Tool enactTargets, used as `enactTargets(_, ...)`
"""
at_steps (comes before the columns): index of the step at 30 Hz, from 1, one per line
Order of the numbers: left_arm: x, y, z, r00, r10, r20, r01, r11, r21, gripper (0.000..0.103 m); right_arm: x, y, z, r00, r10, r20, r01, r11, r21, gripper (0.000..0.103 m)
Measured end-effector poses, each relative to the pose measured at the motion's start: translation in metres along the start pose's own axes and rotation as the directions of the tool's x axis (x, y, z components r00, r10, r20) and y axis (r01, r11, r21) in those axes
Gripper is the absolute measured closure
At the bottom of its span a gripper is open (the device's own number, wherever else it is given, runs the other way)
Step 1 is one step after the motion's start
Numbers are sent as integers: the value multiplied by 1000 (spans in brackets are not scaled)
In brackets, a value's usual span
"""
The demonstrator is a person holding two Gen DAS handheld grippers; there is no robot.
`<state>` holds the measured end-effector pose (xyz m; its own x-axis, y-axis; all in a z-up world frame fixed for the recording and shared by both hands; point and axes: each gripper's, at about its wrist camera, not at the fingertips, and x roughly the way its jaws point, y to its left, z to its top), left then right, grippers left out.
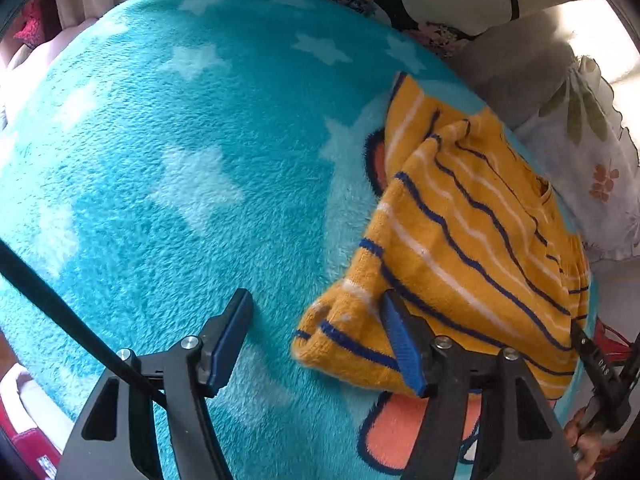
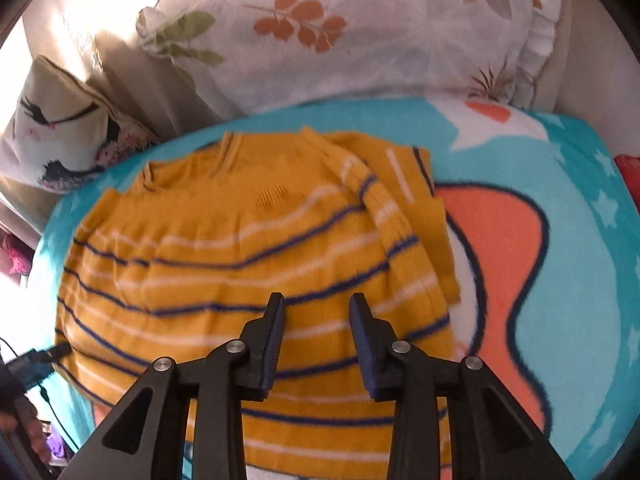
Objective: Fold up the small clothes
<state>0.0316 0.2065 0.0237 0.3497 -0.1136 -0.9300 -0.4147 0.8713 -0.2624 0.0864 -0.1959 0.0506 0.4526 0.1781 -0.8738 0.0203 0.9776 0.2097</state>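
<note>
A small mustard-yellow knit sweater (image 2: pixel 224 264) with navy and white stripes lies on a teal fleece blanket (image 2: pixel 580 264). Its neck points away from me and one sleeve is folded across its right side. My right gripper (image 2: pixel 318 308) is open and empty, hovering over the sweater's lower middle. In the left wrist view the sweater (image 1: pixel 472 240) lies to the right, a folded corner nearest me. My left gripper (image 1: pixel 316 304) is wide open and empty; its right finger touches that folded corner, its left finger is over bare blanket (image 1: pixel 160 160).
The blanket has white stars and an orange cartoon shape (image 2: pixel 492 248). Floral pillows (image 2: pixel 360 32) stand behind the sweater, with a printed cushion (image 2: pixel 60 136) at the left. The other gripper's tip (image 1: pixel 600 368) shows at the sweater's right edge.
</note>
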Motion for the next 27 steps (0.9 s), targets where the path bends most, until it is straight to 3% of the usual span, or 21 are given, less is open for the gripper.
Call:
enactTargets(6, -28, -3, -20, 998, 0, 63, -1, 1000, 24, 38, -10, -21, -15, 998, -62, 9, 62, 998, -5, 64)
enactTargets(11, -64, -6, -39, 983, 40, 177, -48, 998, 44, 38, -24, -54, -26, 998, -68, 5, 68, 994, 86, 59)
enactTargets(14, -86, -11, -55, 956, 98, 277, -122, 990, 70, 33, -40, -61, -33, 996, -88, 34, 85, 994, 75, 58)
enactTargets(16, -100, -19, -69, 923, 152, 353, -195, 977, 89, 27, -48, -64, -37, 996, -78, 47, 75, 995, 72, 57)
enactTargets(19, -111, -25, -82, 891, 176, 420, -234, 968, 92, 18, -60, -60, -47, 995, -67, 70, 65, 997, 38, 54)
enactTargets(22, -119, -25, -97, 874, 197, 445, -260, 962, 83, 13, -66, -53, -55, 995, -51, 82, 52, 999, -1, 52)
enactTargets(24, -117, -25, -102, 876, 209, 435, -276, 956, 95, 13, -65, -48, -59, 996, -37, 84, 39, 999, -28, 50)
enactTargets(27, -112, -23, -108, 897, 234, 375, -295, 949, 114, 13, -63, -41, -67, 997, -13, 73, 17, 999, -51, 49)
